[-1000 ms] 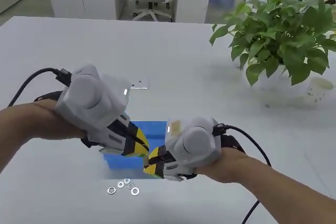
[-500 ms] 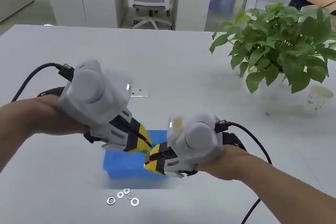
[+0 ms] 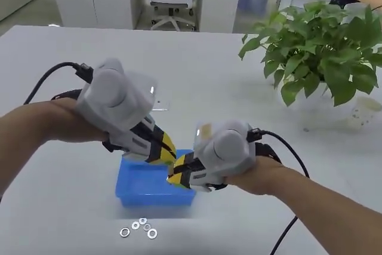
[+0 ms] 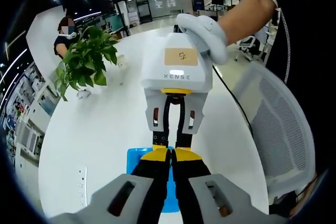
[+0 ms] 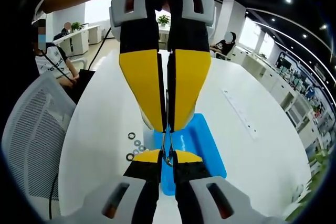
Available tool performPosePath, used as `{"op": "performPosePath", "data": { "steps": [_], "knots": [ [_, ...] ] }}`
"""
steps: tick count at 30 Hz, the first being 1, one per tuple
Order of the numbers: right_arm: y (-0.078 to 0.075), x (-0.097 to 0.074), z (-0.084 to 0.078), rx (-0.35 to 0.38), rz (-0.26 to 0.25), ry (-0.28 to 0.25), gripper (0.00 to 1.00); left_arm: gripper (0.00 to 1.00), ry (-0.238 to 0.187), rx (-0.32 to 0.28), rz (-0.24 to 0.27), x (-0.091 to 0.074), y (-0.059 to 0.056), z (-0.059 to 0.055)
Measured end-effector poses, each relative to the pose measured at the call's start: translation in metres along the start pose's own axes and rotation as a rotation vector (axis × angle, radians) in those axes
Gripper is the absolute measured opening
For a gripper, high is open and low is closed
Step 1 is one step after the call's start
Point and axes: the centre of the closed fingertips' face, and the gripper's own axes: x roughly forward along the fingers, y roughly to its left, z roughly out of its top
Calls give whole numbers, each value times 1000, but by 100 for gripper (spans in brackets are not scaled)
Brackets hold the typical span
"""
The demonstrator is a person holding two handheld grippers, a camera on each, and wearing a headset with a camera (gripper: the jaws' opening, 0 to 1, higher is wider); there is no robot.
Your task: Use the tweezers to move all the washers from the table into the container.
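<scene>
White tabletop point(image 3: 71, 46) runs across the head view. The blue container point(image 3: 140, 189) sits at lower centre, and a few loose washers point(image 3: 138, 229) lie just below it near the bottom edge. My left gripper point(image 3: 167, 149) is clenched on the tweezers point(image 5: 167, 124), which hang down the middle of the right gripper view. My right gripper point(image 3: 176, 177) is pinched in on their lower end, above the container. A small ring at the tips looks like a washer, though it is too small to be sure. My worry is that if one pair of jaws eases unevenly, the tweezers could twist and flick that ring past the rim, or slide out of my left jaws.
</scene>
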Motion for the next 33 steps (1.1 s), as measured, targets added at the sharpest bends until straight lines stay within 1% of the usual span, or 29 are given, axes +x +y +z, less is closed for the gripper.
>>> {"op": "performPosePath", "data": {
  "steps": [5, 16, 26, 33],
  "knots": [
    [-9, 4, -6, 5, -2, 4, 10, 5, -2, -2, 4, 4, 7, -3],
    [-23, 15, -21, 23, 5, 9, 10, 5, 2, -13, 0, 18, 22, -15],
    [-30, 28, -37, 40, 23, 20, 10, 5, 13, -26, -16, 35, 32, -28],
    [-31, 36, -49, 61, 36, 17, 10, 5, 16, -38, -29, 46, 35, -37]
  ]
}}
